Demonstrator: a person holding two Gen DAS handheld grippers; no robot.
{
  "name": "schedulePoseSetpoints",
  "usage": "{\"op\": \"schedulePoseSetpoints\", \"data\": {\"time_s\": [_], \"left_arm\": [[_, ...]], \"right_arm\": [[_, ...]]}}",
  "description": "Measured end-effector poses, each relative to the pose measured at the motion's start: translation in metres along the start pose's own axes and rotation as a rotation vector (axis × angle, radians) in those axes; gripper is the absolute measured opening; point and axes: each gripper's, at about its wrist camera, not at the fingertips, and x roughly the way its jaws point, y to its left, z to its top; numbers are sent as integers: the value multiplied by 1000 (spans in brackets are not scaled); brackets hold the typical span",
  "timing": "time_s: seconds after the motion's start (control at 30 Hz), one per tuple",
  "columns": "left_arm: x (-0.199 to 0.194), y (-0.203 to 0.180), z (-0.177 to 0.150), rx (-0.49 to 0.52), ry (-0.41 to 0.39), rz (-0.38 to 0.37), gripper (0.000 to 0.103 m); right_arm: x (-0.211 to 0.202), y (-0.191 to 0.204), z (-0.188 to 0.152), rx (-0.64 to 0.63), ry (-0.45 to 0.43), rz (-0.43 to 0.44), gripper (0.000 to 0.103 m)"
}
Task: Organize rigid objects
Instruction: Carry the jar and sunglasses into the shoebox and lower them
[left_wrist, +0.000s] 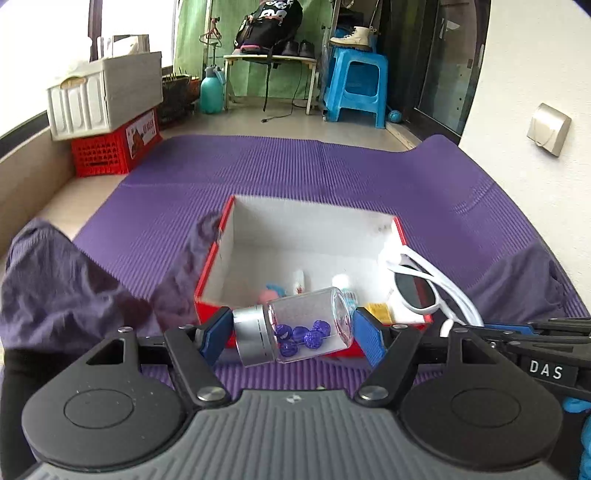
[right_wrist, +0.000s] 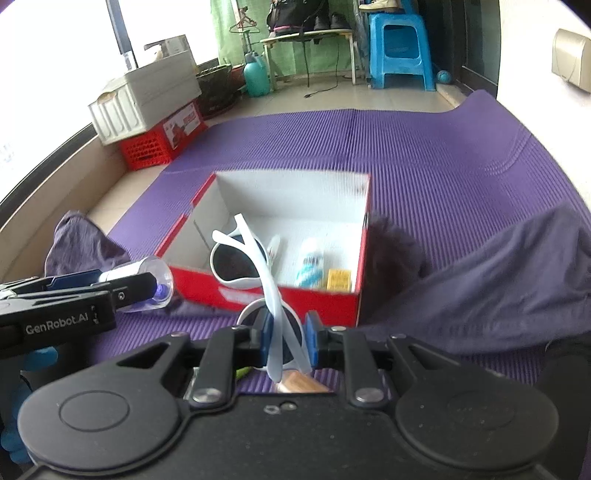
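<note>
Clear jar (left_wrist: 295, 326) with silver cap, blue beads inside, lies sideways between the left gripper (left_wrist: 291, 334) pads, clamped cap-end to base, held above the near wall of the red box (left_wrist: 207, 273). White sunglasses (right_wrist: 255, 266) with dark lenses sit in the right gripper (right_wrist: 286, 332), jaws nearly closed and pinching the frame at one lens; arms folded, other lens sticking out over the box's near edge. Box is open, white inside, on the purple ribbed mat (left_wrist: 332, 166). In the box: small white-and-blue bottle (right_wrist: 310, 266), yellow packet (right_wrist: 339, 278), a pink-and-blue item (left_wrist: 271, 291) too blurred to name. Dark purple cloth (left_wrist: 55, 280) bunched on the mat on both sides of the box. Farther back: red crate (left_wrist: 110, 147) with a white bin on top, blue stool (left_wrist: 356, 85).
</note>
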Motion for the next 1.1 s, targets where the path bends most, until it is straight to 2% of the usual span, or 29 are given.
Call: {"op": "schedulePoseSetpoints", "data": {"time_s": [0.43,0.57,0.8,1.1], "left_arm": [[49,9,50,44,4,42,71],[78,16,62,30,39,30,71],[139,26,74,40,103,56,71],[209,30,72,46,189,61,71]], "right_arm": [[41,-3,42,3,-7,-52,18],[64,-6,54,8,0,-74,18],[114,-9,71,-5,35,-115,18],[180,-5,69,-64,115,-164,18]]}}
